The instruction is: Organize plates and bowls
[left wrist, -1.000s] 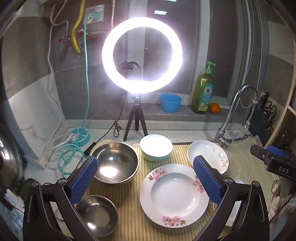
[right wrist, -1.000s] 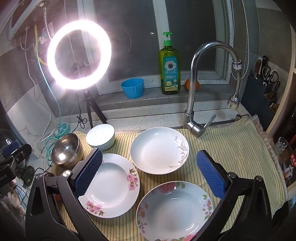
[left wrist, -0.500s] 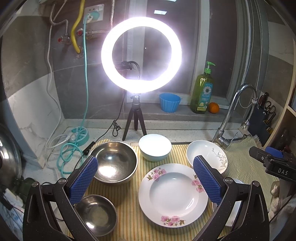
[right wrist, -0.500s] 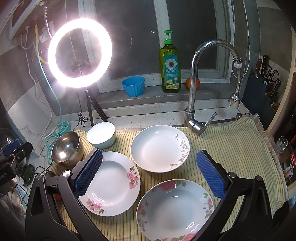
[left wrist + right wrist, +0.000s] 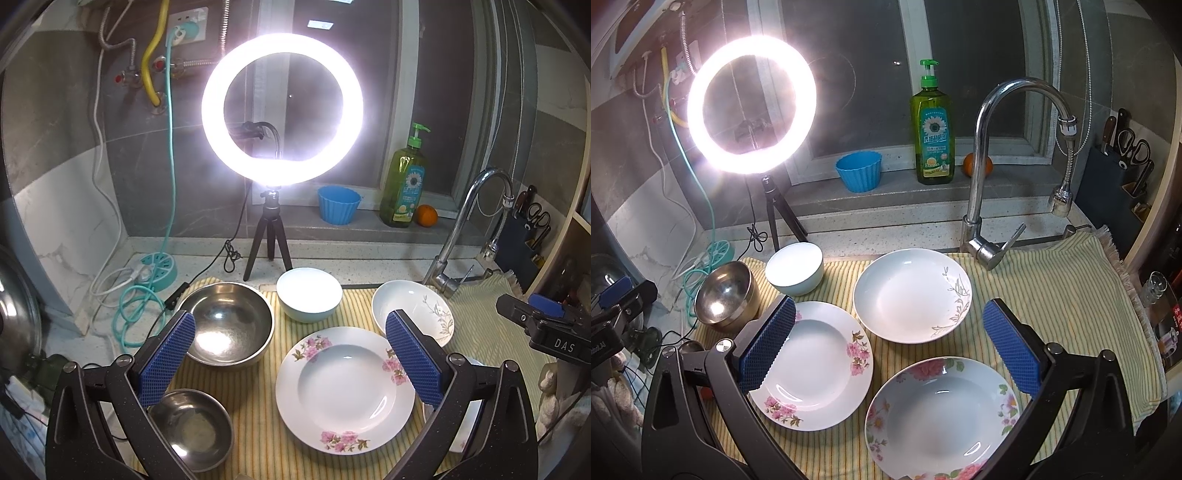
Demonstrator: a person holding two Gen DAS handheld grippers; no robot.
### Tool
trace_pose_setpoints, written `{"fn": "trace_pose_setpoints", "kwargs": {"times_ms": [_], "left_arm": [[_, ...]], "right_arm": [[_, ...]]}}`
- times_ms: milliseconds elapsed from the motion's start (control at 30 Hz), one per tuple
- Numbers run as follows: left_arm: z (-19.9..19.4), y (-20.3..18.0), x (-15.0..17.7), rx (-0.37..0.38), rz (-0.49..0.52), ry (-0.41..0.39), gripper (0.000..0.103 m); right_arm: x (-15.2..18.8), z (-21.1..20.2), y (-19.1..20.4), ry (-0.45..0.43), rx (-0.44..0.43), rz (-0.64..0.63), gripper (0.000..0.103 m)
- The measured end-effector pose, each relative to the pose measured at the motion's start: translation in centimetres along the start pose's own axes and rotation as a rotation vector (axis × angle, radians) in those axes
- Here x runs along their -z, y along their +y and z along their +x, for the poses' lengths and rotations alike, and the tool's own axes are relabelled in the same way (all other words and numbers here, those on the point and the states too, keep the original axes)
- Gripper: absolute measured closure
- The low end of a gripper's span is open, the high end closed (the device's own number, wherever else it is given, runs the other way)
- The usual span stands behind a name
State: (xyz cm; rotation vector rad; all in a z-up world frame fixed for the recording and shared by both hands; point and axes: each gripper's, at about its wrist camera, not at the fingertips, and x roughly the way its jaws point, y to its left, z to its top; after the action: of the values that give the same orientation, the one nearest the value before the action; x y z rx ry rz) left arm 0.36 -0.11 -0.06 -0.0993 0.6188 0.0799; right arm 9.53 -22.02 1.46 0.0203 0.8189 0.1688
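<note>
On a striped mat point(image 5: 266, 413) lie a pink-flowered plate point(image 5: 345, 387), a white deep plate with grey sprigs point(image 5: 412, 304), a white bowl point(image 5: 309, 293), a large steel bowl point(image 5: 226, 326) and a small steel bowl point(image 5: 190, 428). My left gripper point(image 5: 291, 354) is open and empty above them. In the right wrist view the pink-flowered plate point(image 5: 816, 363), the sprig plate point(image 5: 910, 293), a colourful-flowered plate point(image 5: 942, 417), the white bowl point(image 5: 794, 267) and the large steel bowl point(image 5: 726, 295) show. My right gripper point(image 5: 890, 345) is open and empty over the plates.
A ring light on a tripod point(image 5: 282, 107) stands behind the bowls. A tap point(image 5: 990, 158) rises at the back right. A soap bottle point(image 5: 932, 129), a blue cup point(image 5: 858, 171) and an orange point(image 5: 969, 164) sit on the sill. A knife block point(image 5: 1119, 177) is far right. Cables point(image 5: 136, 291) lie left.
Both grippers have shifted slightly; the dishes sit a little lower and more to the left in the left view. Nothing was grasped or moved.
</note>
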Motion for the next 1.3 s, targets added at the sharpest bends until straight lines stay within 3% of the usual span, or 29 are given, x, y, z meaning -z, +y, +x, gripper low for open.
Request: {"fn": "trace_pose_setpoints", "kwargs": {"times_ms": [1300], "left_arm": [[0.27,-0.50,0.07,0.010,0.006,0.004,0.001]], "right_arm": [[0.10,0.38,0.12,0.011,-0.002,-0.001,0.000]]}}
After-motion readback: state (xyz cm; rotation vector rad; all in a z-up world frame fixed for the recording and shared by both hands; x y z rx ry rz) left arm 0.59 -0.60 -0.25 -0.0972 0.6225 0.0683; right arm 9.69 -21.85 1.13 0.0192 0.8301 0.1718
